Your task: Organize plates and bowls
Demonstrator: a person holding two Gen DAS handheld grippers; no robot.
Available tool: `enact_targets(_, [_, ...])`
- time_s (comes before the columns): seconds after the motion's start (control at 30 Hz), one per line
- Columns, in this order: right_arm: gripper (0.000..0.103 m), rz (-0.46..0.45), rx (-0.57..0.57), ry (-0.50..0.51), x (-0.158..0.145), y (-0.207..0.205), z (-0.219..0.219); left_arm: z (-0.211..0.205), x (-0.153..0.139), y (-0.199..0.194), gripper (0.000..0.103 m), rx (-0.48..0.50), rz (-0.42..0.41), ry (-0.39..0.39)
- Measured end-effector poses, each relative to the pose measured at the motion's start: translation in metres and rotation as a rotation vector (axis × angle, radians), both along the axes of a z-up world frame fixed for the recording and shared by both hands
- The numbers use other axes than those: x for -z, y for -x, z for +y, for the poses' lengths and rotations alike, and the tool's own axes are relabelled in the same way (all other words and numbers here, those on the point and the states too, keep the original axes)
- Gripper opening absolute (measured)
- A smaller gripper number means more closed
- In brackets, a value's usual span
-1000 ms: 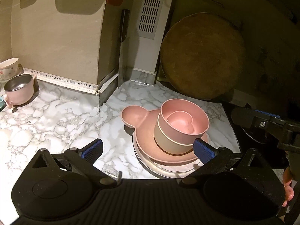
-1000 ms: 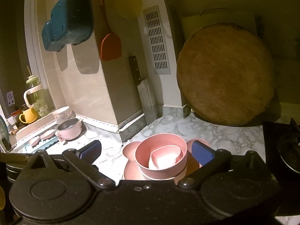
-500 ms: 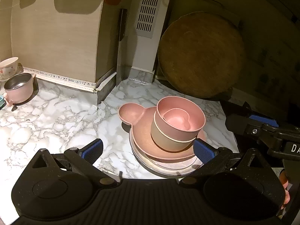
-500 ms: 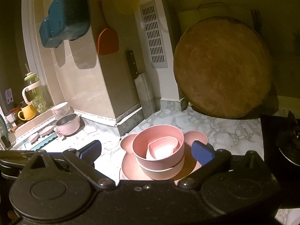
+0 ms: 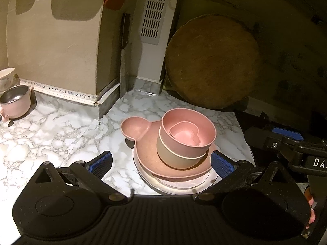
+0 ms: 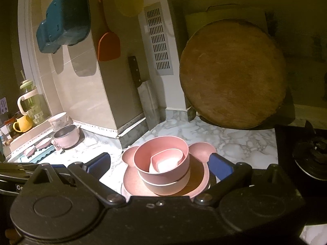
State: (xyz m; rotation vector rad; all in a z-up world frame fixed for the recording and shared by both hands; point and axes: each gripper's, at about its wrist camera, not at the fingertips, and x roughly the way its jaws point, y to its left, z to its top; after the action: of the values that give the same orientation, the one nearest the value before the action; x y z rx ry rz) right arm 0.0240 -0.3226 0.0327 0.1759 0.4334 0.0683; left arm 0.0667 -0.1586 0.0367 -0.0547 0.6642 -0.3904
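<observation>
I take the round chopping board [image 5: 212, 61] as my landmark. The stack sits on the marble counter [image 5: 51, 128] in front of it: heart bowl [image 5: 185, 135] inside pink bowl [image 5: 188, 129] inside beige bowl [image 5: 175, 157], on the eared plate [image 5: 143, 138], nested smallest-up for stability. My left gripper [image 5: 161, 162] and right gripper [image 6: 159, 164] hang spread wide and empty, flanking it.

Round wooden board [image 6: 233, 75] against wall, cleaver [image 6: 143, 89], orange spatula [image 6: 108, 45]
</observation>
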Motion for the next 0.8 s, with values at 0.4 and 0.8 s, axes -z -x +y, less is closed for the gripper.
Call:
enact_targets(0.4, [0.103,-0.02,0.042,0.002,-0.002,0.009,-0.008,-0.008,-0.001,-0.001,0.103,0.042,-0.01,0.02])
enact_targets(0.8, [0.103,-0.013,0.066,0.0,0.0,0.012,-0.009,-0.011,-0.001,-0.002,0.103,0.067,-0.007,0.028])
